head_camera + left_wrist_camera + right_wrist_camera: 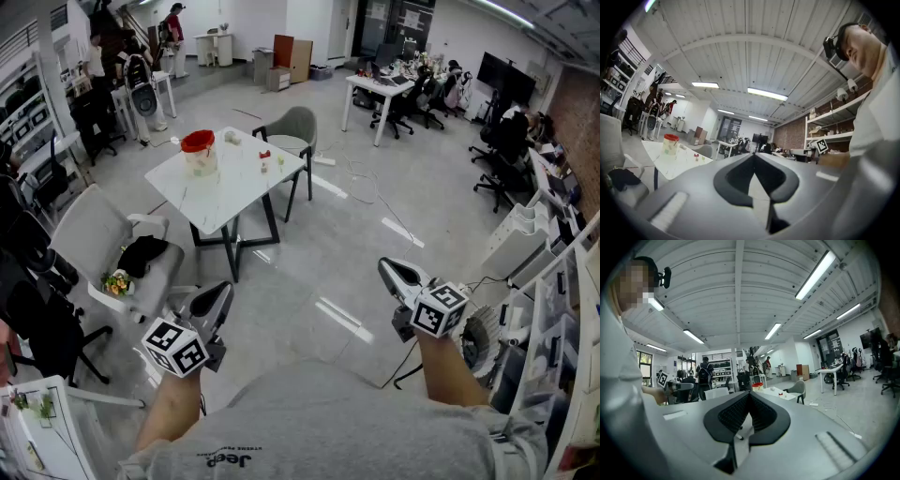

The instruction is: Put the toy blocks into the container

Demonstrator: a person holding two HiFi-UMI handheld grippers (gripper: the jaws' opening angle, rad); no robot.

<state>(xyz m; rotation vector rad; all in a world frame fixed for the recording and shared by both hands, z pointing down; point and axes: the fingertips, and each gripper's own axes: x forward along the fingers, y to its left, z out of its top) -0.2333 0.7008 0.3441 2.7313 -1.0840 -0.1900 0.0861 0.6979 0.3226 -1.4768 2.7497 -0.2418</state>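
Note:
The clear container with a red lid (199,152) stands on a white square table (225,192) across the floor, well ahead of me. Small toy blocks (265,155) lie scattered on the tabletop beside it. My left gripper (223,292) and right gripper (386,269) are held low in front of my body, far from the table. Both have their jaws together with nothing between them. The left gripper view shows its closed tips (753,157), with the container (671,144) and table (670,164) far off at the left. In the right gripper view the tips (750,394) meet below the distant container (758,386).
A grey chair (292,129) stands behind the table. A white chair (103,239) holding a black item and flowers is at its near left. Office desks and chairs (403,89) fill the back, shelving (562,319) lines the right, and people (173,33) stand far back.

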